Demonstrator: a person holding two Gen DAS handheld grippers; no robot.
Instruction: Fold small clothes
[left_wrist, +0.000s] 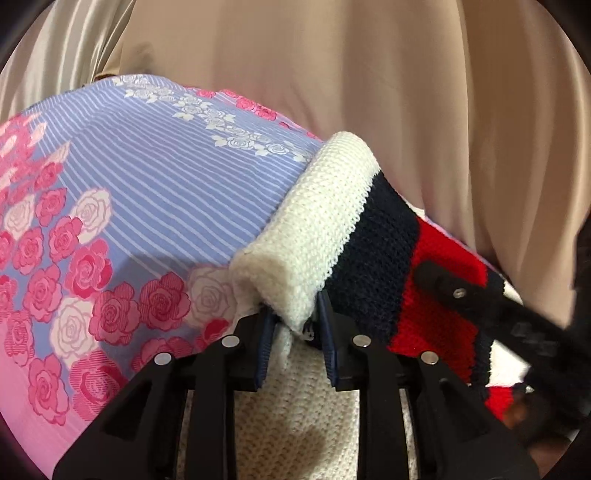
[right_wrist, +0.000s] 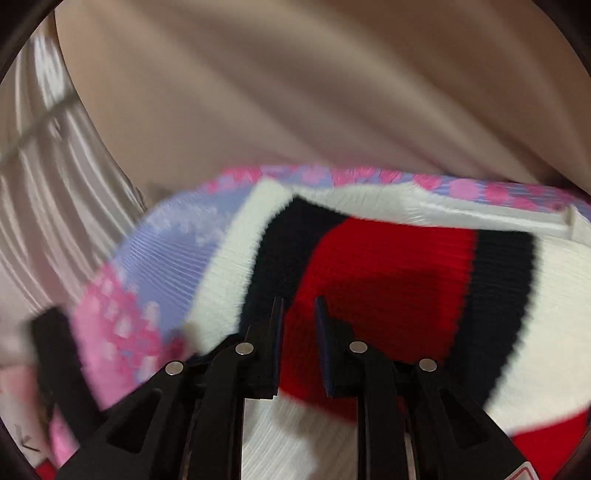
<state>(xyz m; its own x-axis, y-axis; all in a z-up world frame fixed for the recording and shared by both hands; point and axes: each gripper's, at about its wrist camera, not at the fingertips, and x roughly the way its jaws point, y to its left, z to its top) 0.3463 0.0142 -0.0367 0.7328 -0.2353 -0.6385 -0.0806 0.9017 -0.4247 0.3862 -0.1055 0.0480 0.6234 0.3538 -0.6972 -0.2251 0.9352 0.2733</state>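
Observation:
A knitted sweater (left_wrist: 373, 236) with white, navy and red stripes lies on a floral sheet. My left gripper (left_wrist: 295, 328) is shut on a rolled white edge of it, and the blue pads (left_wrist: 266, 332) press the knit from both sides. More white knit hangs under the fingers. My right gripper (left_wrist: 428, 269) reaches in from the right over the red stripe. The right wrist view is blurred. In it the right gripper (right_wrist: 298, 321) stands with its jaws narrowly apart, red knit of the sweater (right_wrist: 388, 258) pinched between them. The dark left gripper (right_wrist: 55, 350) shows at the left edge.
The lilac striped sheet (left_wrist: 147, 184) with pink and white roses covers the surface under the sweater and shows again in the right wrist view (right_wrist: 177, 251). A beige curtain (left_wrist: 332, 74) hangs close behind the surface's far edge.

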